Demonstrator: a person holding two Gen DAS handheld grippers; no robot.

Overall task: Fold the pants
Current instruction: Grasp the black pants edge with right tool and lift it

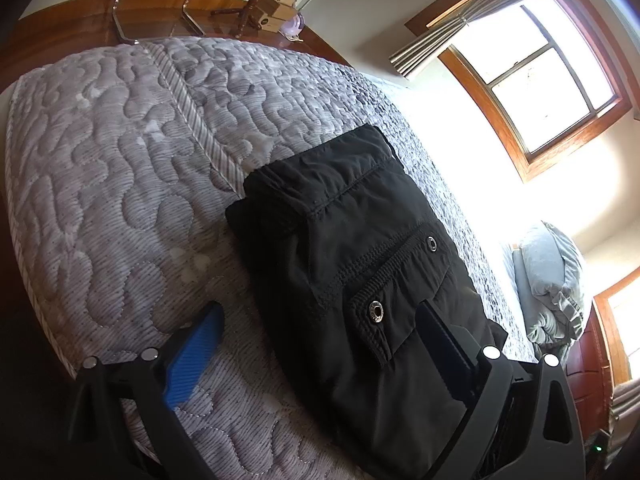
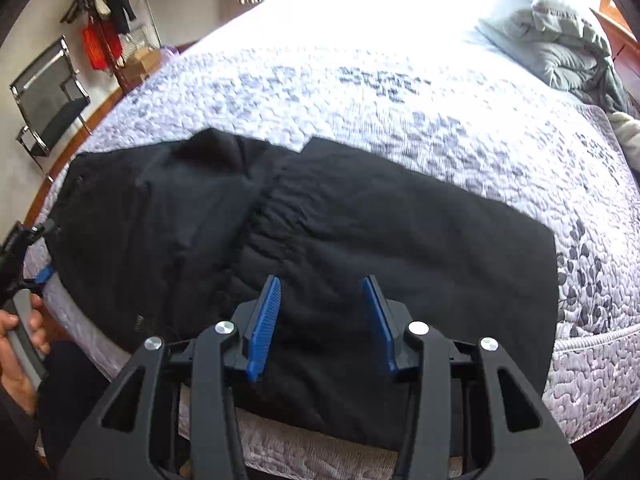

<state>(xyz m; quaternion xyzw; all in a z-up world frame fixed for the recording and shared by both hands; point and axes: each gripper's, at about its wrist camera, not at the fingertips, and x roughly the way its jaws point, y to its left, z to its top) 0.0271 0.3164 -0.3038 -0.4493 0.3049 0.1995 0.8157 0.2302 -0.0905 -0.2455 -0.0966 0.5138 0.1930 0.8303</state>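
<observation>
Black pants (image 1: 352, 264) lie folded on the grey quilted bed (image 1: 120, 168), with snap-button pockets facing up. My left gripper (image 1: 320, 340) is open just above the near end of the pants, one blue finger (image 1: 192, 360) over the quilt and the other over the fabric. In the right wrist view the pants (image 2: 360, 216) spread across the bed (image 2: 360, 92). My right gripper (image 2: 322, 312) is open and empty, hovering over the pants near the bed's front edge. The left gripper (image 2: 24, 248) shows at the far left in a hand.
A crumpled grey duvet (image 2: 560, 40) lies at the bed's far right. A black chair (image 2: 48, 96) and a coat rack (image 2: 104, 12) stand beyond the bed on wood floor. A window (image 1: 536, 80) is on the right wall.
</observation>
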